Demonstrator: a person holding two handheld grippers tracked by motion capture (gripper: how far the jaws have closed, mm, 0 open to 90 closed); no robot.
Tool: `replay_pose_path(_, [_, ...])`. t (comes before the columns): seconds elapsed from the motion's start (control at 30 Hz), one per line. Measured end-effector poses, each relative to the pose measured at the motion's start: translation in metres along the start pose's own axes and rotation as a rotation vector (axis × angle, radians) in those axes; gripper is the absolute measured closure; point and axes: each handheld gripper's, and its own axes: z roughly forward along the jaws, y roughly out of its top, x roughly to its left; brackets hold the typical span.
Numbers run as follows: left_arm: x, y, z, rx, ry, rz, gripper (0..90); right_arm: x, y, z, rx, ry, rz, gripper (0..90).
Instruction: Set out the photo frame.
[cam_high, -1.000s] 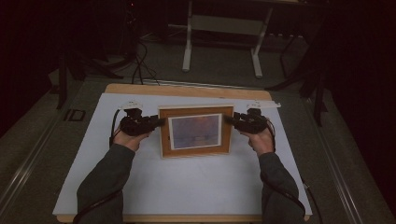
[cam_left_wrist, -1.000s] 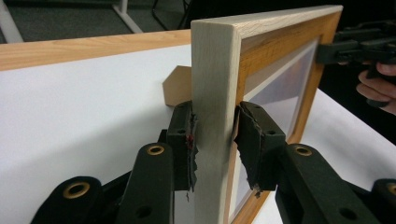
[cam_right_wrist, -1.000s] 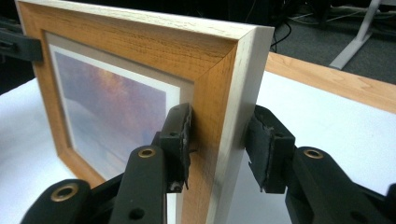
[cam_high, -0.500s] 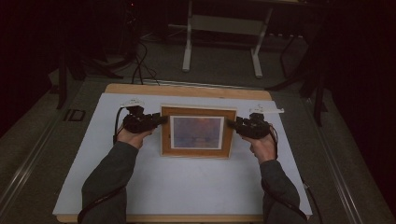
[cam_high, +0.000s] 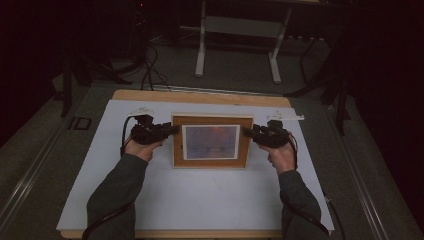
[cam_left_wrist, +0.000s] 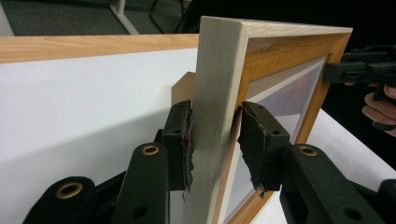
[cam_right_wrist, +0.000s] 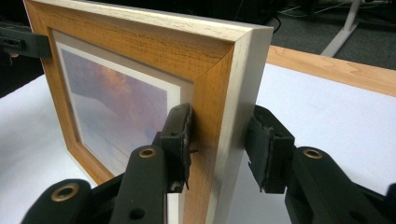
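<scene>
A wooden picture frame (cam_high: 211, 141) with a pale mat and a hazy orange-blue picture is held over the white table cover (cam_high: 200, 200), near its far middle. My left gripper (cam_high: 172, 131) is shut on the frame's left side. Its pads (cam_left_wrist: 180, 140) press the back and front of the pale edge of the frame (cam_left_wrist: 217, 84). My right gripper (cam_high: 248, 132) is shut on the right side. One pad (cam_right_wrist: 180, 135) lies on the front of the frame (cam_right_wrist: 154, 56) and the other on its back. The frame is tilted up, its face toward the person.
The white cover lies on a wooden table whose far edge (cam_high: 200, 96) is bare. Two small white bits (cam_high: 141, 110) (cam_high: 287, 117) lie near the far corners. Beyond the table stand white table legs (cam_high: 201, 45) and floor cables (cam_high: 150, 65).
Both grippers and the frame have shifted slightly to the right, still gripping it. The right hand has come a little nearer the person.
</scene>
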Motion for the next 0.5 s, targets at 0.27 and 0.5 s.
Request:
replay_pose_path(0.27, [0.001, 0.001, -0.005, -0.010, 0.000, -0.017, 55.6, 0.000, 0.000, -0.002, 0.001, 0.001, -0.015, 53.7])
replay_pose_path(0.5, [0.000, -0.003, -0.022, -0.031, 0.018, -0.001, 52.7, -0.001, -0.006, -0.010, -0.007, -0.007, -0.013, 50.6])
